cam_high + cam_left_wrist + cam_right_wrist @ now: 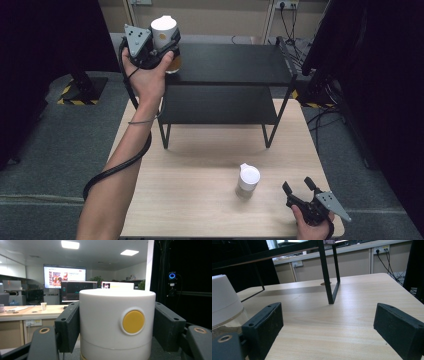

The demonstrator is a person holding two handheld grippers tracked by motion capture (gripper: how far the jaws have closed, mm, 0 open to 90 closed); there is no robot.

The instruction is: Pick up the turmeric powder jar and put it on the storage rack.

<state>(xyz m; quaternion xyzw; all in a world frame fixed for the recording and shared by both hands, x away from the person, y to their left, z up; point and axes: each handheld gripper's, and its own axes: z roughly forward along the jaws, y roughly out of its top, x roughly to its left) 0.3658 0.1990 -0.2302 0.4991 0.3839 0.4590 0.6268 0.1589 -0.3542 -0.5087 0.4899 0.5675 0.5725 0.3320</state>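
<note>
A jar with a white lid [164, 30] and amber contents is at the left end of the black shelf's top board [235, 62]. My left gripper [167, 44] is shut on it. In the left gripper view both jaws press the sides of the white lid [107, 322], which has a yellow dot, held in my left gripper [117, 327]. A second white-lidded jar [248, 181] stands upright on the wooden table [190, 160]. My right gripper [300, 189] is open, low, just right of it. In the right gripper view this jar [224, 302] sits left of the empty right gripper [329, 325].
The black two-tier shelf stands at the table's far side, and its front right leg [328, 275] rises ahead of the right gripper. Dark curtains hang on both sides. Cables [290, 20] lie on the floor behind the table, and the table edge is close on the right.
</note>
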